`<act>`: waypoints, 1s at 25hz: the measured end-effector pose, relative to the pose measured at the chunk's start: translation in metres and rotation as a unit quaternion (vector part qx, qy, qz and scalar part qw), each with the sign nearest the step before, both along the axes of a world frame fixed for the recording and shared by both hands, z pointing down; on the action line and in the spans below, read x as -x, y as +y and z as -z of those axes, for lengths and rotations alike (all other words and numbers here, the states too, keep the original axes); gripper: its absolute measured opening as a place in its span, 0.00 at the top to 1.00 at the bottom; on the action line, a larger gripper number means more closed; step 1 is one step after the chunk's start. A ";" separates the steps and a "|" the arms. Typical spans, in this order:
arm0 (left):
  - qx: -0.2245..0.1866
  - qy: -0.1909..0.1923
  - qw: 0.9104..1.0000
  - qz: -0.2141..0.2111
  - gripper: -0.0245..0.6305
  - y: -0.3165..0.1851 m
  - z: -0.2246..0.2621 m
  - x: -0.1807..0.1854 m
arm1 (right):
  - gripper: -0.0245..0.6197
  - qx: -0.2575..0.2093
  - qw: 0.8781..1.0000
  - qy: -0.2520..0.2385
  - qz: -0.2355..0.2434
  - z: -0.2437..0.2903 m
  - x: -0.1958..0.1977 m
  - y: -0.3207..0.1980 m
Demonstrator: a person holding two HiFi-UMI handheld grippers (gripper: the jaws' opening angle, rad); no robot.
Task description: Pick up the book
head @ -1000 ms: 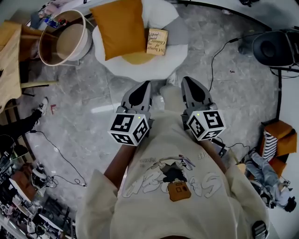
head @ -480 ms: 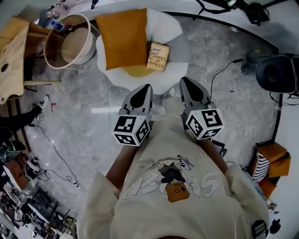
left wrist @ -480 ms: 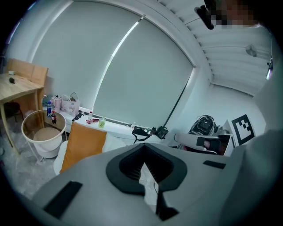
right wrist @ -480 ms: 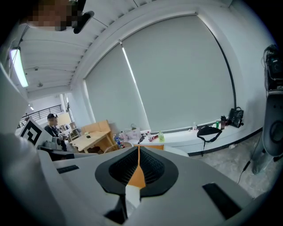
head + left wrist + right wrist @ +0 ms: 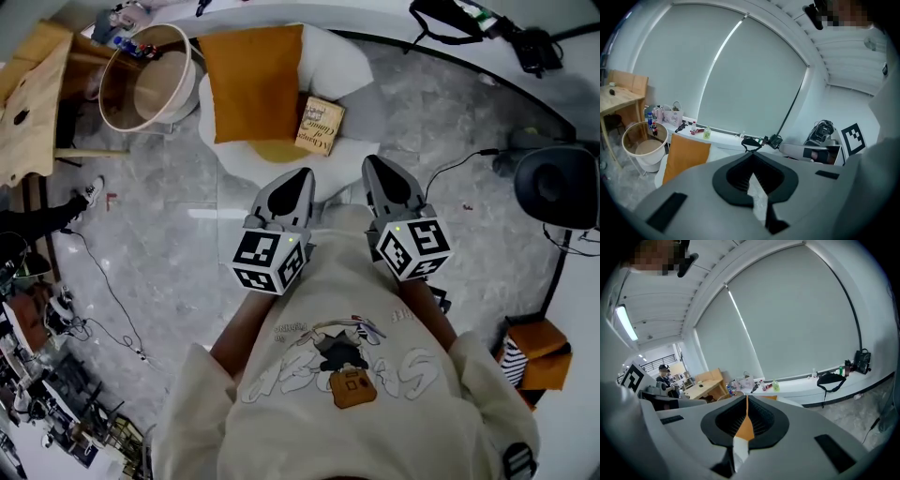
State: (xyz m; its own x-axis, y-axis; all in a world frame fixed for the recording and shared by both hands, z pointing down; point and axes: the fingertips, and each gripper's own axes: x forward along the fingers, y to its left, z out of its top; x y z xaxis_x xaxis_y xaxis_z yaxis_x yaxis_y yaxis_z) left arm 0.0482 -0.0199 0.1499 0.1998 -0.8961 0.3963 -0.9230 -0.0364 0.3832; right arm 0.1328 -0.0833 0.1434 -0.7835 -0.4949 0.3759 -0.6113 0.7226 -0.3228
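Note:
The book (image 5: 321, 125), tan-covered with dark print, lies on a white round seat (image 5: 333, 56) beside an orange cushion (image 5: 253, 80). In the head view both grippers are held out side by side in front of the person's chest, short of the seat and above the floor. My left gripper (image 5: 302, 175) points at the seat's near edge, just below the book. My right gripper (image 5: 373, 161) is to the book's right. Both are shut with nothing in them. In the left gripper view (image 5: 751, 155) and the right gripper view (image 5: 746, 398) the jaws meet at the tips; the book is hidden behind them.
A round beige basket (image 5: 184, 89) stands left of the seat, with a wooden table (image 5: 33, 103) further left. A black speaker-like object (image 5: 561, 187) and cables (image 5: 450, 169) lie on the grey marble floor at right. A ledge with bottles runs under the window (image 5: 708, 133).
The seat, cushion and book have come lower in the head view, nearer the gripper tips, as the person walks towards them. Both grippers stay shut and side by side.

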 end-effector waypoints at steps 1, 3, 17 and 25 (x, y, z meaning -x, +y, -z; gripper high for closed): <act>0.002 -0.008 1.000 0.000 0.95 -0.004 -0.002 -0.002 | 0.92 0.002 1.000 -0.001 0.007 -0.002 0.002 -0.004; 0.008 -0.023 1.000 0.002 0.95 -0.009 -0.006 -0.005 | 0.92 0.005 1.000 0.000 0.023 -0.006 0.004 -0.009; 0.027 0.001 1.000 0.009 0.95 -0.026 -0.015 0.008 | 0.92 0.019 0.999 -0.012 0.046 -0.010 0.032 -0.026; 0.032 0.006 0.999 0.007 0.95 -0.033 -0.024 0.017 | 0.92 0.025 0.998 0.013 0.049 -0.024 0.038 -0.026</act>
